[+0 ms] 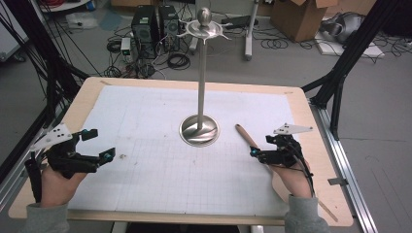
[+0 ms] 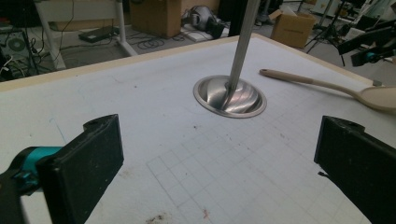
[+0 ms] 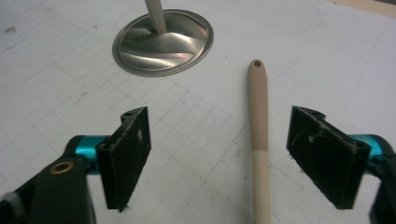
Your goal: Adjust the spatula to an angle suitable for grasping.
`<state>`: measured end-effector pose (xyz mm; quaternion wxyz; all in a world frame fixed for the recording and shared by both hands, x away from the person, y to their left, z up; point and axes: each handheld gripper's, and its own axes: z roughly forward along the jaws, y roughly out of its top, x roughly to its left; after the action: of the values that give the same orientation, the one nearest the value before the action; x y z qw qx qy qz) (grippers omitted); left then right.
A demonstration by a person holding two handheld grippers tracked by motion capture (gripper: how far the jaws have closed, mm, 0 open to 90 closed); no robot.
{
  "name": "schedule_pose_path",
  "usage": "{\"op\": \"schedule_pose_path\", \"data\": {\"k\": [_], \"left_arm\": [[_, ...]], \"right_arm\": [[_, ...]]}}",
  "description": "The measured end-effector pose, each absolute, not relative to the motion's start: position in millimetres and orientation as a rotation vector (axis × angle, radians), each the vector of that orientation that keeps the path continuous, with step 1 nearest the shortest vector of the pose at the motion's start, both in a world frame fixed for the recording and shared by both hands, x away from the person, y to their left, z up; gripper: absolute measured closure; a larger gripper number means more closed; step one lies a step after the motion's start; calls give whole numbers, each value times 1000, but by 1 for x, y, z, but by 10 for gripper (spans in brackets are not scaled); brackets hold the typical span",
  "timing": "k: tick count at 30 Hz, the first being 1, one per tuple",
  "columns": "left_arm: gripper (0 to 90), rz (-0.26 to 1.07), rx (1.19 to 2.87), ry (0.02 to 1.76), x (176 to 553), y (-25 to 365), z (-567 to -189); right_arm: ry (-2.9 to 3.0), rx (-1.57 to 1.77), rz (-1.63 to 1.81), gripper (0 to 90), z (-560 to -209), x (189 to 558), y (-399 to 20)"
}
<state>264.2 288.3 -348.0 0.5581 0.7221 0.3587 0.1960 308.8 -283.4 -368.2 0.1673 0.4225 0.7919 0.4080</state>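
High view: stand [image 1: 199,130] on mat [image 1: 145,121], hooks at its top bare | spoon [image 1: 247,136] flat right of stand base, handle tip toward it | right gripper [image 3: 217,154] wide open above the handle, pads clear of it, holding nothing | left gripper [image 2: 210,163] left of stand, wide open, empty

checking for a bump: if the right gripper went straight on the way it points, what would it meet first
Most likely the wooden spoon: its handle lies on the mat between the open jaws of the right gripper, running forward. Beyond it, slightly left, is the metal stand's base. Depth is hard to judge.
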Motion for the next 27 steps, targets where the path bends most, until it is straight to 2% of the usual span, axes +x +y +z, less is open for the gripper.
{"op": "schedule_pose_path", "data": {"k": [5,27], "left_arm": [[17,462,1703,847,264,288,-348],[17,461,1708,840,265,287,-348]], "right_arm": [[2241,1163,1199,162,-362,297,-296],[2190,1195,1260,160,-375,286,-319]]}}
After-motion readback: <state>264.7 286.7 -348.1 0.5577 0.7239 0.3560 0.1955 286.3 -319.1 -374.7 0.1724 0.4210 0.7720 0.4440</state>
